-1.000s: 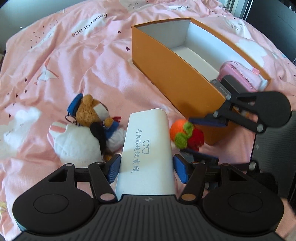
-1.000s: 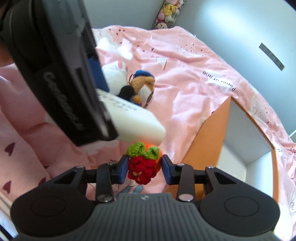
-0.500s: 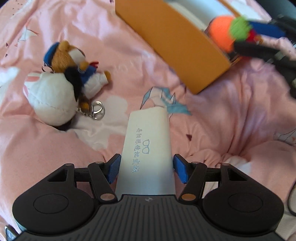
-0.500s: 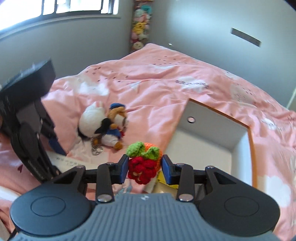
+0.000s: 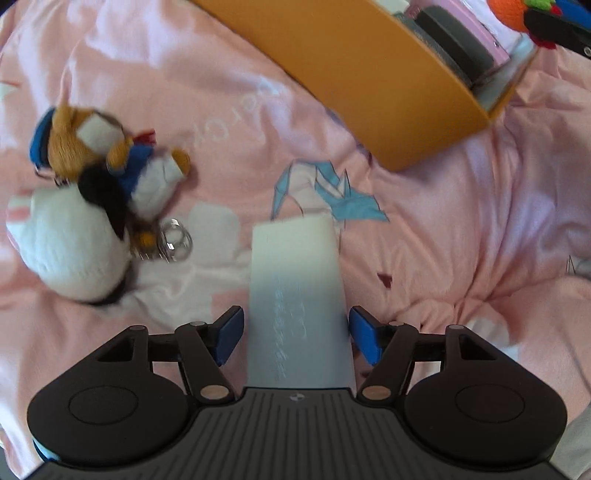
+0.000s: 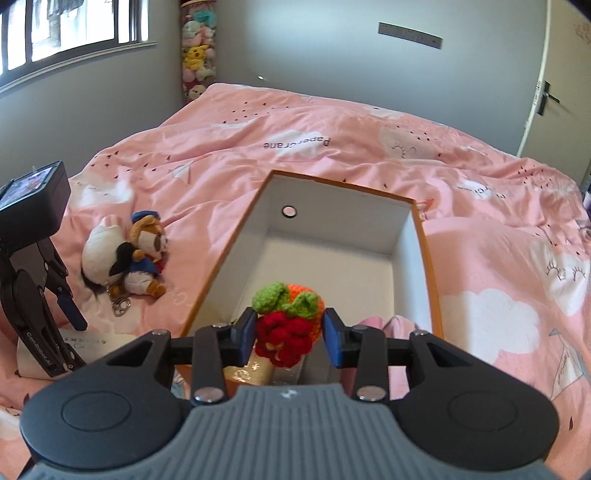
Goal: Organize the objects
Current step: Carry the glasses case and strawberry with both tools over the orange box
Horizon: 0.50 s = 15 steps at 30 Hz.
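- Readable print: the pink duvet [image 6: 258,155] carries the word "Papercrane", seen upside down beyond the far end of the orange box [image 6: 428,258]; the body of the left gripper [image 6: 75,314] bears raised lettering that looks like "CenRobot.AI"; the white case [image 5: 297,295] has a column of grey characters, too blurred to read.
- The left gripper [image 5: 294,332] points straight down at the bed, beside the box's near corner and outside it.
- Its jaws have just been opening: the blue pads [image 5: 231,330] stand clear of the white case on both sides, so the case sits released between them, its far end resting on the duvet.
- The right gripper [image 6: 289,332] tilts downward over the near end of the orange box.
- It is clenched on the crocheted fruit [image 6: 286,321], a red, orange and green knitted piece held above the box interior, not yet set down.
- Inside the box's near end, under the fruit, lie a pink item [image 5: 480,33] and a dark grey one.
- Two plush keychain toys [image 6: 125,258] lie together on the duvet, well apart from the box's long side, a metal key ring [image 5: 177,240] beside them.
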{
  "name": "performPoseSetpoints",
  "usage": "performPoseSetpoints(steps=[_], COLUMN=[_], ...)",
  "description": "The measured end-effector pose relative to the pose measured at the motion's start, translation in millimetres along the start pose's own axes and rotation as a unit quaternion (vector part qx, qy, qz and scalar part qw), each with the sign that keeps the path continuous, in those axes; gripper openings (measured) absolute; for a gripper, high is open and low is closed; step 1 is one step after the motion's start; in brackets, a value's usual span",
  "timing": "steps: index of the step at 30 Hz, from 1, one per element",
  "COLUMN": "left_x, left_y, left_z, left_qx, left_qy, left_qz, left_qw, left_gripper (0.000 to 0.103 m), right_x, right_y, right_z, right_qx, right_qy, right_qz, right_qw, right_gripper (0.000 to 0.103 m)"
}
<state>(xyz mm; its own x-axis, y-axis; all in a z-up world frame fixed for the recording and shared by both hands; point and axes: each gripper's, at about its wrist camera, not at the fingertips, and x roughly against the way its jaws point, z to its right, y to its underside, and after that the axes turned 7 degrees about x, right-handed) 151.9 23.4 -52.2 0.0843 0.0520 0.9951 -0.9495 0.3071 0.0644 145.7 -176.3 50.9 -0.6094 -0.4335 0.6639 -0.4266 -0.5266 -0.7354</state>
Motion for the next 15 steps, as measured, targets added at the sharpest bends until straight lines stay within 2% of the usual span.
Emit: performPoseSetpoints(steps=[3,7,9,12,15], left_x=[-4.0,-10.7,-13.4,-8.6,5.6], left_y=[-8.9,-14.1,-13.7,-9.4,-1.2], left_z=[3.5,4.6,3.0,2.6,4.1], left_qx=[-0.007,-0.011,-0.002,0.006,0.006], left_qy=[-0.004,-0.005,0.0,-0.001,-0.014], left_qz=[-0.021,-0.046,-0.05,-0.034,0.006], left_qw=[0.9997,0.9989,0.9987,0.9994,0.9999], left_gripper=[0.077,0.077,0.071,0.07,0.07], right_x=[-2.8,-8.7,-14.4,-22.5,-30.5], right_y=[1.2,3.5,3.8,3.2,3.4], right_z=[15.3,39.4,47.5,53.1,56.3], right_qx=[-0.028,-0.082,-0.102,-0.119,-0.133], right_qy=[-0.009,-0.061,-0.082,-0.095,-0.104], right_qz=[-0.003,-0.008,-0.012,-0.014,-0.017], right_qw=[1.0,0.995,0.991,0.988,0.986], right_gripper=[0.04,0.04,0.04,0.04,0.04])
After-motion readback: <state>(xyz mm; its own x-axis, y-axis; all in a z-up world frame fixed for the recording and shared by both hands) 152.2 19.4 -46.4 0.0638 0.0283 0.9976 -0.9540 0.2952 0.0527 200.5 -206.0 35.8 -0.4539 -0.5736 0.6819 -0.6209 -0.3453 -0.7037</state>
